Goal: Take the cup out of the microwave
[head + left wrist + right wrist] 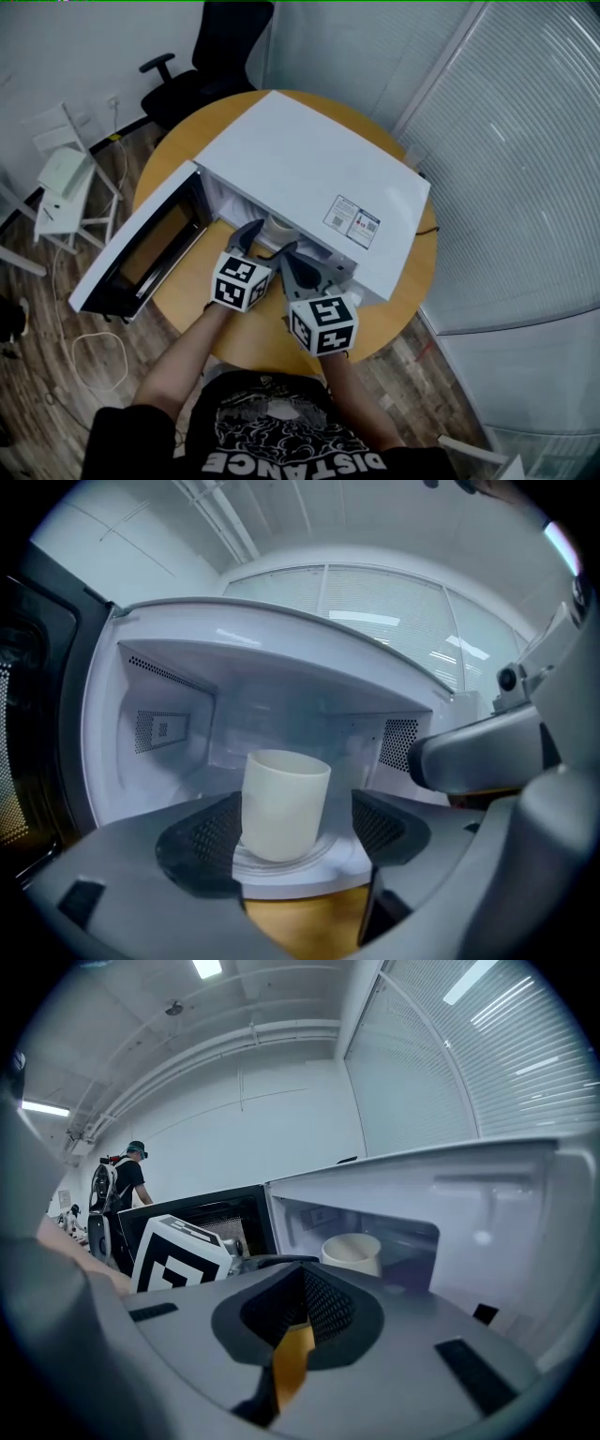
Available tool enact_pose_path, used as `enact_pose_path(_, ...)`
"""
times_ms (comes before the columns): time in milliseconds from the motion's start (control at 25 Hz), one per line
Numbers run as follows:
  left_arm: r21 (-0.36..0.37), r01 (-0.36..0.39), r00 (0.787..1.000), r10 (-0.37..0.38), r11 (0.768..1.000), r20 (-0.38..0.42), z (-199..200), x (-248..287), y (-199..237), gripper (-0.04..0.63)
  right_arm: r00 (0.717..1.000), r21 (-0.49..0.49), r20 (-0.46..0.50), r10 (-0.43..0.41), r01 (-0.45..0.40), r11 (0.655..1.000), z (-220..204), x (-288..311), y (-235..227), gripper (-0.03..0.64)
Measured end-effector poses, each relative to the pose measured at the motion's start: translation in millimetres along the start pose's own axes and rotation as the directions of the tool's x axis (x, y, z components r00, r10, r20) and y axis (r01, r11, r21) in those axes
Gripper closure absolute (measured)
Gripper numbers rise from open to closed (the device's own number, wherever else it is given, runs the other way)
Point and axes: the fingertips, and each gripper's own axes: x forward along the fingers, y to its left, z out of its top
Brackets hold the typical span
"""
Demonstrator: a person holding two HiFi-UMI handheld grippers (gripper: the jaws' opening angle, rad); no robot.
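A plain cream cup (284, 803) stands upright on the turntable inside the open white microwave (309, 178). In the head view the cup (278, 226) shows just inside the opening. My left gripper (295, 832) is open at the microwave's mouth, its jaws on either side of the cup's lower part. The left pad (208, 841) is close against the cup's side, while a gap shows at the right pad (382, 822). My right gripper (302, 1279) is shut and holds nothing, staying outside the opening to the right of the left gripper (266, 242). From there the cup (352, 1252) is seen beyond it.
The microwave door (141, 248) is swung open to the left over the edge of the round wooden table (258, 328). A black office chair (202, 70) and a white rack (66, 178) stand behind. Cables (89, 352) lie on the floor. A person (131, 1180) stands far off.
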Motion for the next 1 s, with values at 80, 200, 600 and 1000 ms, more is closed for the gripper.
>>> enact_pose_path(80, 0.004, 0.027, 1.000, -0.027, 1.000, 0.015, 2.3, 4.8, -0.6, 0.208, 1.000, -0.001, 0.002, 0.007, -0.007, 1.000, 1.1, 1.9, 0.0, 0.601)
enact_pose_path(200, 0.006, 0.039, 0.999, -0.039, 0.999, 0.011, 2.2, 12.9, 1.8, 0.179, 1.000, -0.004, -0.004, 0.015, -0.015, 1.000, 0.7, 4.4, -0.7, 0.601)
enact_pose_path(600, 0.055, 0.064, 0.998, -0.063, 0.996, -0.018, 5.9, 34.4, 4.9, 0.152, 1.000, 0.000, -0.004, 0.001, -0.001, 1.000, 0.8, 7.3, -10.9, 0.601)
enact_pose_path(1000, 0.106, 0.084, 0.996, -0.079, 0.991, -0.045, 5.9, 50.5, 6.0, 0.150, 1.000, 0.013, -0.001, -0.005, 0.005, 1.000, -0.2, 7.6, -16.6, 0.601)
